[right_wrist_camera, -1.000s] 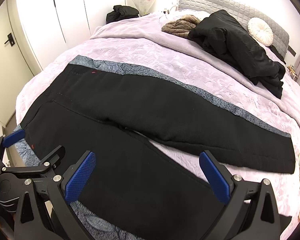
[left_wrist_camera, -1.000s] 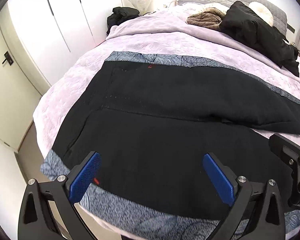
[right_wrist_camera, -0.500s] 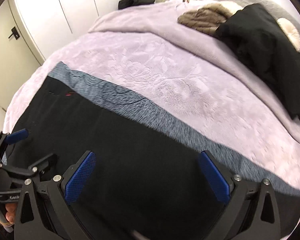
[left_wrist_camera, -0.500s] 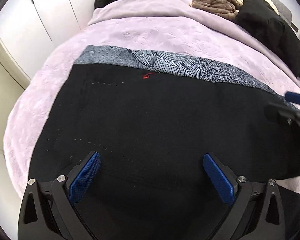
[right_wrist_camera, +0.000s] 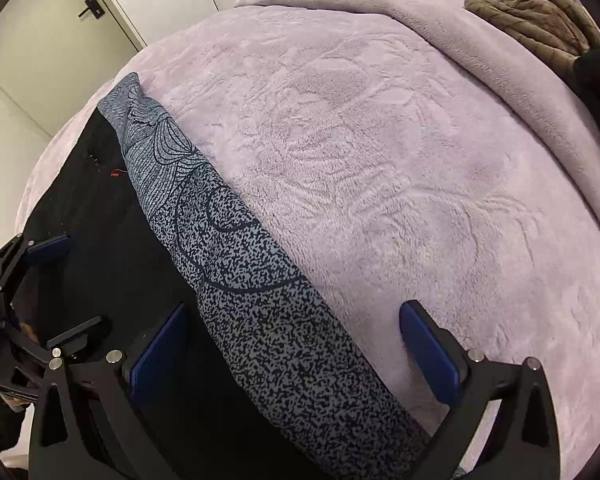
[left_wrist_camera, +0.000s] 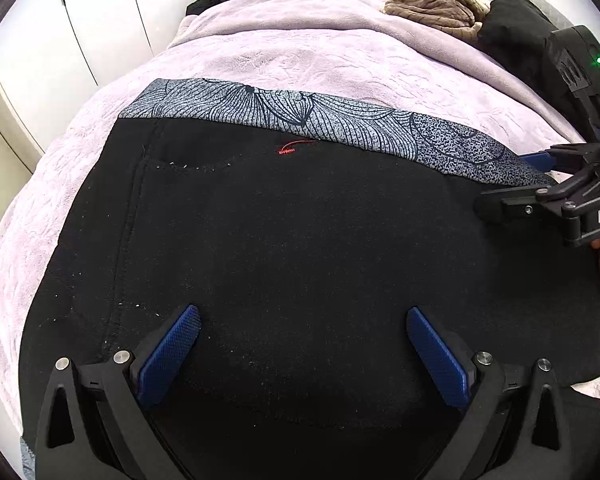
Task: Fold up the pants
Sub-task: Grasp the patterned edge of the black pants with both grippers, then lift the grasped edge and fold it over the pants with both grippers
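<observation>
The pants (left_wrist_camera: pixel 292 248) are laid flat on the lilac bedspread (right_wrist_camera: pixel 400 152), toward the bed's near edge, with a grey patterned band (left_wrist_camera: pixel 340 120) running along their far side. The step in hand is judged to be the first lengthwise fold, with both tools being positioned for a grasp. The left gripper (left_wrist_camera: pixel 304 344) is held wide over the black cloth, and nothing is seen between its pads. The right gripper (right_wrist_camera: pixel 296 344) is likewise spread wide, astride the band's edge where it meets the bedspread. The next move calls for each tool to be lowered and closed on an edge, probably the band, though contact cannot be confirmed. A red stitched mark (left_wrist_camera: pixel 288 150) and a pocket seam (left_wrist_camera: pixel 192 166) are shown clearly only in the left wrist view; the door handle (right_wrist_camera: pixel 90 6) is shown only in the right wrist view.
</observation>
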Motion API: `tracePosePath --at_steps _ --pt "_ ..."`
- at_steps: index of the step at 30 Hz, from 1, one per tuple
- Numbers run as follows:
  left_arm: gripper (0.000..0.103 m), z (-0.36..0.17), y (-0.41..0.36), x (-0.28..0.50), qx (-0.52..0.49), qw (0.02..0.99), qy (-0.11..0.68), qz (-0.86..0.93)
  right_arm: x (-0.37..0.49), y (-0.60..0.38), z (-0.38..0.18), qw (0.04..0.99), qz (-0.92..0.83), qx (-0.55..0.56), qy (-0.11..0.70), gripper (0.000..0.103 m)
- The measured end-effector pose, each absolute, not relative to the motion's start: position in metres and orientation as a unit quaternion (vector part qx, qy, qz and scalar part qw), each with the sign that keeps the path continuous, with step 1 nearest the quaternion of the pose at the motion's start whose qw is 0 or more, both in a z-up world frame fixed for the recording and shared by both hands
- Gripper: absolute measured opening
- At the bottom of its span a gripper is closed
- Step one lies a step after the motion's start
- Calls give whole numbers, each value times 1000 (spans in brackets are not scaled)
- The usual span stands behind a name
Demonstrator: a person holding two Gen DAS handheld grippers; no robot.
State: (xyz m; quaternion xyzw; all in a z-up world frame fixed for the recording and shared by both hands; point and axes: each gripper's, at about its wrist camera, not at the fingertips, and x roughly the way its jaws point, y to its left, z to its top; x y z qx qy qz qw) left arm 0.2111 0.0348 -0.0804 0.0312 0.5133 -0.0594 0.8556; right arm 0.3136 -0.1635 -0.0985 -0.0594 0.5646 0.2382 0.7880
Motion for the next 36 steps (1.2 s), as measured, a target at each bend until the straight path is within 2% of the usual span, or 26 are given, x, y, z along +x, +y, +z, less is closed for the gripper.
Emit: tracePosePath --at_steps 1,2,3,4,5,8,11,15,19,21,27,29,32,33,36 --pt "103 -81 36 212 33 856 513 -58 311 -166 -97 786 248 -61 563 89" --pt "103 -81 36 211 33 857 511 -58 305 -165 -89 789 261 -63 553 67" --pt "103 -81 30 214 31 861 504 -58 297 -164 -79 795 262 -65 543 58" --pt "103 -81 30 214 31 861 504 -58 293 -167 -73 800 260 -68 537 40" --pt "103 -81 30 214 30 861 505 -59 288 -168 -66 804 259 -71 530 31" --pt "103 -77 32 213 26 860 506 -61 272 -172 -52 819 250 -72 511 18" --pt "103 -62 47 207 -18 856 509 -84 245 -168 -33 835 258 -75 480 13" --pt "103 -28 75 213 -148 841 503 -133 193 -137 -9 853 266 -119 433 12" --pt "103 -6 65 236 -124 844 512 -104 166 -114 -9 865 249 -155 408 12" --pt "103 -4 59 251 -144 830 530 -98 157 -111 -13 870 227 -181 400 12" --pt "103 -29 58 285 -194 787 582 -67 139 -92 -23 878 197 -205 385 11" --pt "92 -29 69 263 -220 790 569 -67 132 -89 -21 883 195 -209 372 10" --pt "93 -7 82 239 -272 803 522 -94 120 -87 -18 886 188 -233 355 10" --pt "102 3 86 235 -265 815 509 -77 121 -86 -20 884 188 -238 356 10" --pt "101 3 78 246 -200 820 536 -34 132 -84 -26 882 181 -233 368 9"
